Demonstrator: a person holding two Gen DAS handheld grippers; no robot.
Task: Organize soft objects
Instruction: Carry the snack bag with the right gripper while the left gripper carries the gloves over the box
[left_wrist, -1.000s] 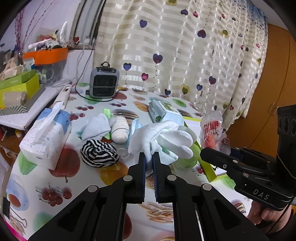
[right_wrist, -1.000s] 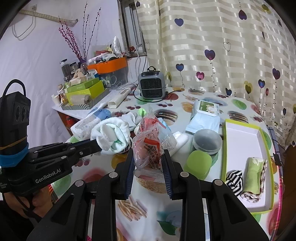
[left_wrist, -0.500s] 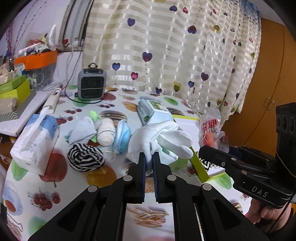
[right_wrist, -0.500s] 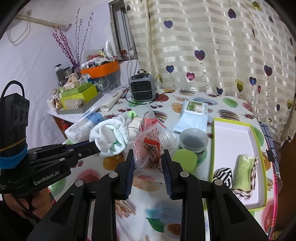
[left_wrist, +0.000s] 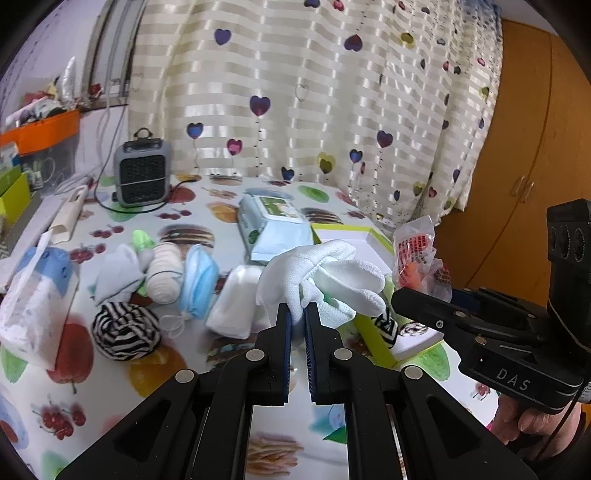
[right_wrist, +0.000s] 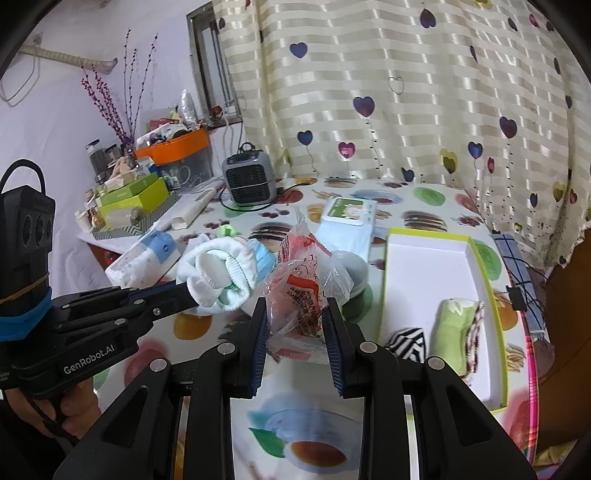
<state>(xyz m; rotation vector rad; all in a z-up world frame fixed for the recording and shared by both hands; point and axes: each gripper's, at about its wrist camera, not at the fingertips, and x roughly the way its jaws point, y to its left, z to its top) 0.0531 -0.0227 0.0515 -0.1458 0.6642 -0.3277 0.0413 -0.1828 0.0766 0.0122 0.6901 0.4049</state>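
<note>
Item: white glove bundle (left_wrist: 325, 275), pinched in the clenched left gripper (left_wrist: 298, 314). Item: crinkled plastic packet (right_wrist: 297, 295), clamped between the pads of the right gripper (right_wrist: 294, 321). Change over the last second: both loads were carried sideways across the table, so the green-rimmed tray (right_wrist: 480, 266) lay nearer, ahead and right of the right claw. Likely reading: both items were bound for that tray, neither yet deposited.

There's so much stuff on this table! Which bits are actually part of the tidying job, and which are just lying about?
Part of the job:
- white glove, in the left gripper
- crinkly plastic packet, in the right gripper
- green-edged tray, already holding a green cloth
- striped sock ball
- blue face mask

Just lying about:
- small grey heater
- wet wipes pack
- orange bin
</note>
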